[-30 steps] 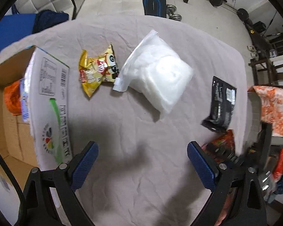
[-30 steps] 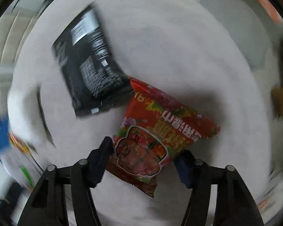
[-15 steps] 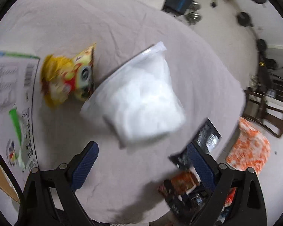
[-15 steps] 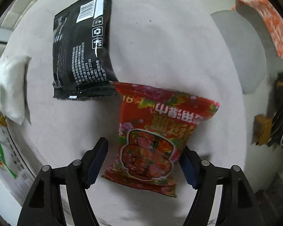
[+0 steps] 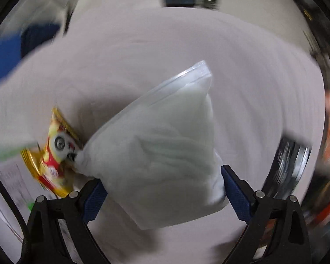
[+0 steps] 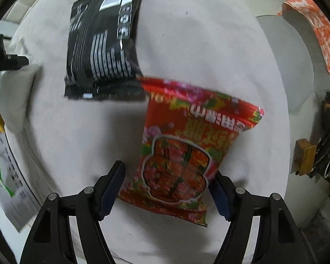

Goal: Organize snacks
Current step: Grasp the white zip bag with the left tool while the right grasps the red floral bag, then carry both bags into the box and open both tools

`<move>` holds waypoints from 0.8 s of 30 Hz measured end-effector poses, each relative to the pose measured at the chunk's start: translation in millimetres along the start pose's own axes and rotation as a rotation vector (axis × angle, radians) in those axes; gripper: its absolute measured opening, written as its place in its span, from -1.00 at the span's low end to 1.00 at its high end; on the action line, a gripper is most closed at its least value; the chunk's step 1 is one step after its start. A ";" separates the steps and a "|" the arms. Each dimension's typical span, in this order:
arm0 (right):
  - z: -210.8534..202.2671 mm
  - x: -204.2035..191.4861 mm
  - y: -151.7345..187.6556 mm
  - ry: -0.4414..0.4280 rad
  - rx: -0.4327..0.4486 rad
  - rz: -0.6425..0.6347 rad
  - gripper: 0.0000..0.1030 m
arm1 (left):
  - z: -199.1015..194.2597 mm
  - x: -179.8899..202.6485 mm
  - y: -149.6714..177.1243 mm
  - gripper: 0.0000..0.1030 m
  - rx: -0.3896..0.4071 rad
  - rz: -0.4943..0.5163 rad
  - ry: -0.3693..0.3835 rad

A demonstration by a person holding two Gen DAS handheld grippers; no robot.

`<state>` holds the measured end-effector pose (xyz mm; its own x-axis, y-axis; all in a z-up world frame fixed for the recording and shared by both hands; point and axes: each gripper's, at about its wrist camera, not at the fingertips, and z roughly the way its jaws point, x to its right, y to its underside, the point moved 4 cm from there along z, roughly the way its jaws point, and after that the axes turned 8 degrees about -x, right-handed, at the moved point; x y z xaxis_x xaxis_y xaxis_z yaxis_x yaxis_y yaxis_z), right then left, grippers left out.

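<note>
Left gripper point(image 5: 164, 189) spread wide, closing around white bag point(image 5: 156, 151). Right gripper point(image 6: 167, 188) spread, straddling red snack packet point(image 6: 182, 151), pads apart.

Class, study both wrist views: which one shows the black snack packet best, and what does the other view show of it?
The right wrist view. There the black snack packet lies in full on the tablecloth, its white print and barcode panel visible, a corner meeting the red snack bag. The left wrist view gives only a blurred dark sliver at the right edge.
</note>
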<state>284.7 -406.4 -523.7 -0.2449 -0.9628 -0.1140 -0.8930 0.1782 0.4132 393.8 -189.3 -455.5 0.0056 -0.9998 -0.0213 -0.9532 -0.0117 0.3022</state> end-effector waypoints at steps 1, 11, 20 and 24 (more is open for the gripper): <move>1.3 -1.6 3.5 0.007 -0.007 -0.018 0.42 | 3.7 3.9 8.9 0.78 0.002 0.049 -0.021; 1.4 -9.1 26.8 0.002 0.000 -0.028 0.34 | 5.1 -12.5 57.4 0.78 0.061 0.085 0.018; -4.9 -25.9 24.2 0.011 0.011 0.004 0.37 | -7.1 0.2 34.4 0.78 0.059 0.128 -0.024; -6.0 -29.4 24.9 0.006 0.011 0.026 0.37 | 9.5 -10.5 17.3 0.78 0.003 0.099 0.012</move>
<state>271.9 -374.8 -504.6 -0.2656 -0.9591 -0.0977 -0.8904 0.2052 0.4062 374.5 -178.9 -459.1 -0.0852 -0.9962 0.0197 -0.9501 0.0872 0.2997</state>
